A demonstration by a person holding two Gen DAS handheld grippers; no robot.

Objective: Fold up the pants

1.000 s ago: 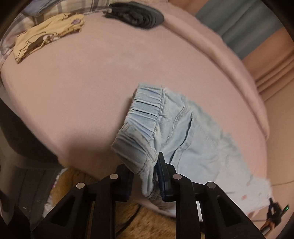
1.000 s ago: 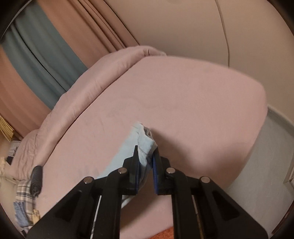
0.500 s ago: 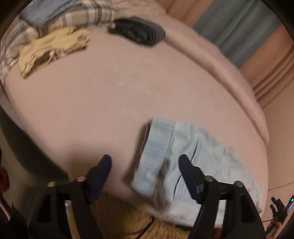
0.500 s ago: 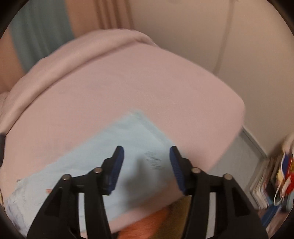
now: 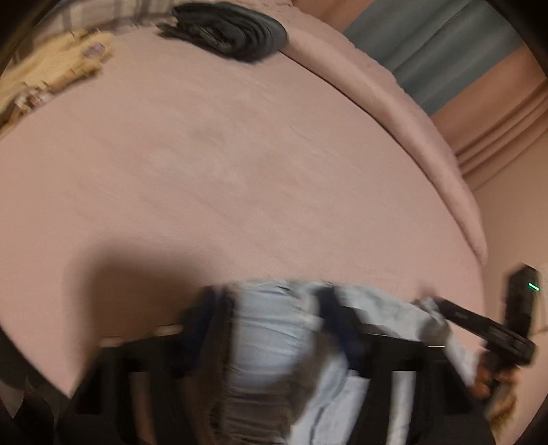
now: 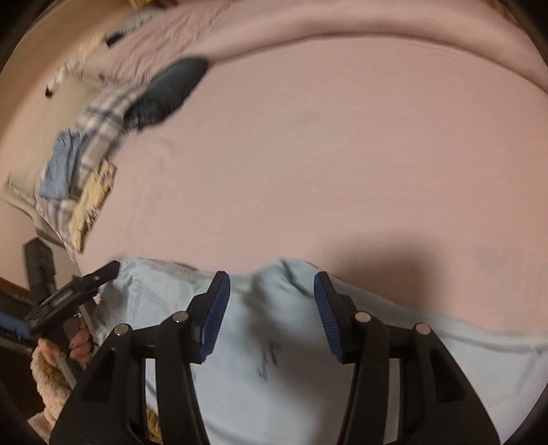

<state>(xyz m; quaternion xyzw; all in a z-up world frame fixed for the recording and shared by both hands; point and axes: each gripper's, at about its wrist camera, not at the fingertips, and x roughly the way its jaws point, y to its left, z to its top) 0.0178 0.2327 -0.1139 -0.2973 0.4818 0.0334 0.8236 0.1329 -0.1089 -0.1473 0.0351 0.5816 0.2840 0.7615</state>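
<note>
The light-blue pants [image 6: 260,345] lie flat along the near edge of the pink bed [image 6: 308,154]. The right gripper [image 6: 272,308] tilts steeply down over them, its blue-padded jaws apart and closing, cloth beneath but not pinched. Only the right view shows the left gripper [image 6: 102,274] from the side, at the pants' left end, with the hand [image 6: 80,342] holding it. The left view, blurred, shows its own fingers [image 5: 339,328] straddling the waistband, closing, seemingly not yet clamped, and the right gripper [image 5: 445,306] at the pants' far end. Beyond the pants lie a dark folded garment [image 5: 236,27] and a yellow one [image 5: 51,75].
</note>
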